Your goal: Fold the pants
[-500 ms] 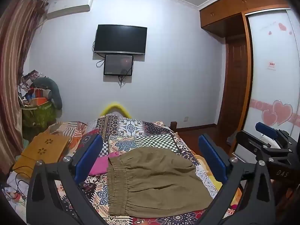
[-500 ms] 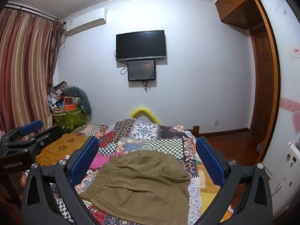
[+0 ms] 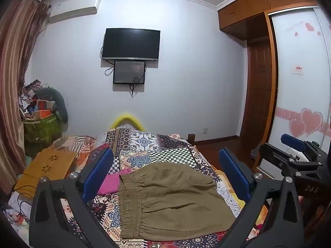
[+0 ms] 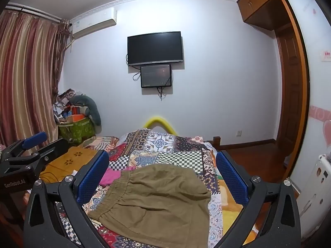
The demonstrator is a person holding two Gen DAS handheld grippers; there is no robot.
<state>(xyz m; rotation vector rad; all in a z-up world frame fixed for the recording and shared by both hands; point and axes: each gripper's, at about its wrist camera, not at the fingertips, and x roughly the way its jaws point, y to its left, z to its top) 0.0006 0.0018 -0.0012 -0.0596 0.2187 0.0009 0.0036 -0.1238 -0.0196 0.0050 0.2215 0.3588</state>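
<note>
One pair olive pants (image 3: 169, 200) on one patchwork bed (image 3: 165, 144). One pink garment (image 3: 111, 183). Two grippers: left gripper (image 3: 165, 175), right gripper (image 4: 163, 175). Two wall screens: large TV (image 3: 131, 43), small monitor (image 3: 129, 72). One air conditioner (image 3: 74, 10). One wooden lap desk (image 3: 51, 163).

You change next to nothing in this half second. Your left gripper (image 3: 165, 151) and right gripper (image 4: 161, 153) keep the same wide spread, pads clear of the cloth. The pants (image 3: 171, 202) lie on the bed (image 3: 157, 144) with the same outline and the same creases as before. Only the right view shifts by a hair, too slight to call a move.
</note>
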